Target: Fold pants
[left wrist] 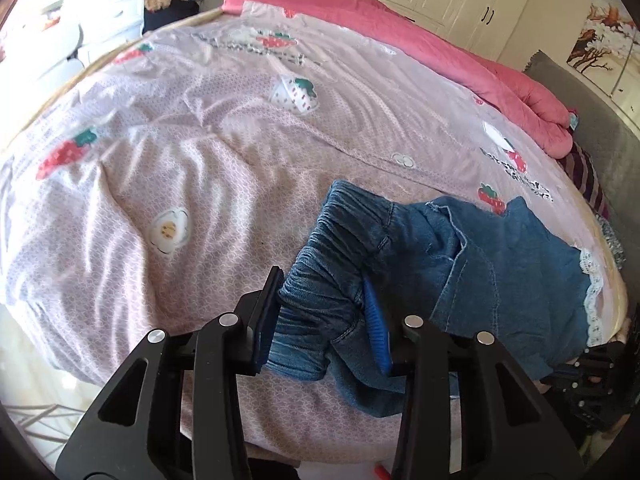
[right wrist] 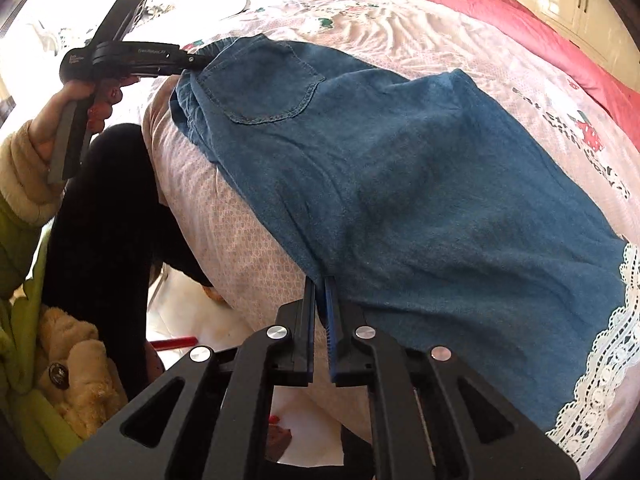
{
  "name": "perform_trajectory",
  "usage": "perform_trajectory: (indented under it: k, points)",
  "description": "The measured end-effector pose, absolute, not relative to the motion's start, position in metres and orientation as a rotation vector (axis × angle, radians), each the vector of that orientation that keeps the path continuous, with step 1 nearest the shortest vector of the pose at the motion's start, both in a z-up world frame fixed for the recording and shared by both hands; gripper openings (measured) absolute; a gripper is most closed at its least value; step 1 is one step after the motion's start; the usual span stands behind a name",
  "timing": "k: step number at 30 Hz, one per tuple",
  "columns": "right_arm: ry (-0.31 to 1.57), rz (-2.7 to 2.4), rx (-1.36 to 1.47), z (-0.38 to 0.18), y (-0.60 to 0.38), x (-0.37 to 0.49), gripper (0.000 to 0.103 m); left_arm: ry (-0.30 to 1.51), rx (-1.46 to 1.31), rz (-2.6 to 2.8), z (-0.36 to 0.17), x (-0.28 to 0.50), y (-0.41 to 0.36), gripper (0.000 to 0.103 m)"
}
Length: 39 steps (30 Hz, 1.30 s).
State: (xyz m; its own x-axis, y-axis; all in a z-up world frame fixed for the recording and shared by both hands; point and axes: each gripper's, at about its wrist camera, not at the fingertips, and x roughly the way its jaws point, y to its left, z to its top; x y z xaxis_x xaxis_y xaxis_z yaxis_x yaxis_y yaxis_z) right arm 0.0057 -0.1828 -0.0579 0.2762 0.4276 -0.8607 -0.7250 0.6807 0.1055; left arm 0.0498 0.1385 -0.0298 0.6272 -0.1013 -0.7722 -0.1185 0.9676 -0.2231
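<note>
My left gripper is clamped on the gathered elastic waistband of the blue denim pants with white lace hem trim; the bunched band fills the space between both blue pads, which press on it. From the right wrist view, a hand in a cream cuff holds that gripper's handle at the waist end of the garment, near the stitched back pocket. The pants lie spread across the near side of the pink bedsheet printed with strawberries, waist to the left, lace hem to the right, by the bed's edge. My right gripper is closed on the near edge of the pant leg, with a thin fold of denim pinched between its nearly touching pads. A rolled coral-pink quilt lies along the far side of the bed.
</note>
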Motion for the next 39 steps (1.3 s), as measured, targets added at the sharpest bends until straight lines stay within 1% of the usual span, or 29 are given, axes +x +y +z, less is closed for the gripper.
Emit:
perform_trajectory:
  k: [3,7,9,10,13,14,15,16,20,23,24,27,32,33,34,37,38,39]
  points:
    - [1.067,0.802,-0.280,-0.056,-0.190,0.008,0.012,0.913,-0.277,0.010,-0.034,0.048,0.140,0.031]
    - [1.017,0.815,-0.184,-0.028,-0.206,0.012,0.025,0.898,-0.246,0.004,-0.029,0.040,0.137,0.031]
    - [0.991,0.797,-0.145,-0.015,-0.214,0.019,0.035,0.898,-0.261,-0.012,-0.029,0.037,0.138,0.032]
    - [0.975,0.775,-0.137,-0.008,-0.218,0.028,0.036,0.897,-0.265,-0.020,-0.027,0.036,0.137,0.032]
    - [0.945,0.727,-0.117,0.008,-0.221,0.053,0.037,0.877,-0.266,-0.036,-0.017,0.032,0.138,0.038]
    - [0.936,0.723,-0.111,0.012,-0.220,0.061,0.039,0.866,-0.265,-0.034,-0.013,0.031,0.139,0.039]
    - [0.925,0.711,-0.110,0.016,-0.218,0.069,0.045,0.856,-0.261,-0.027,-0.009,0.029,0.140,0.040]
    - [0.919,0.697,-0.106,0.020,-0.215,0.082,0.047,0.851,-0.256,-0.023,-0.006,0.030,0.141,0.040]
    - [0.928,0.695,-0.093,0.025,-0.202,0.119,0.051,0.832,-0.241,-0.008,0.006,0.036,0.145,0.043]
    - [0.951,0.681,-0.105,0.022,-0.191,0.145,0.054,0.842,-0.219,-0.023,0.008,0.051,0.146,0.051]
    - [0.967,0.679,-0.106,0.020,-0.186,0.159,0.055,0.850,-0.209,-0.033,0.007,0.057,0.145,0.053]
    - [1.022,0.651,-0.112,0.010,-0.178,0.191,0.055,0.905,-0.200,-0.060,-0.004,0.079,0.145,0.055]
    - [1.152,0.659,-0.076,-0.013,-0.166,0.235,0.055,0.970,-0.236,-0.116,-0.020,0.097,0.142,0.055]
    - [1.172,0.671,-0.068,-0.016,-0.164,0.238,0.055,0.978,-0.239,-0.130,-0.023,0.098,0.139,0.050]
    - [1.196,0.675,-0.068,-0.019,-0.160,0.242,0.055,0.987,-0.240,-0.139,-0.026,0.099,0.136,0.038]
    - [1.253,0.690,-0.129,-0.028,-0.151,0.240,0.054,0.996,-0.185,-0.119,-0.032,0.099,0.126,0.032]
    - [1.264,0.689,-0.144,-0.030,-0.149,0.240,0.047,0.993,-0.177,-0.114,-0.033,0.098,0.125,0.032]
    - [1.276,0.691,-0.165,-0.035,-0.148,0.237,0.024,0.989,-0.178,-0.110,-0.033,0.098,0.125,0.030]
